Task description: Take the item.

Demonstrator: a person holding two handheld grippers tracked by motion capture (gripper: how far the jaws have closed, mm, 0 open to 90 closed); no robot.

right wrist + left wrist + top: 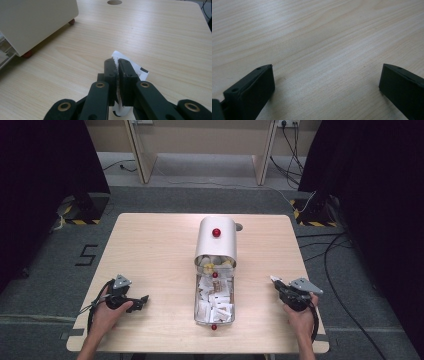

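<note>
At the lower left of the high view, the person's left hand [107,312] rests on the light wooden table [150,245] holding the left gripper [142,300]. In the left gripper view its two black jaws stand wide apart at the bottom corners of the frame, with bare wood grain between them.

In the middle of the high view stands a white container with a curved hood [216,241] and a red knob [216,232]; a clear tray [214,300] full of small white packets reaches from it toward the bottom edge.

At the lower right, the right hand [301,317] holds the right gripper [274,281]. In the right gripper view its jaws are clamped on a white paper packet [135,67], which sticks out above the tips, to their right and below them, with the container at the upper left of that frame.
</note>
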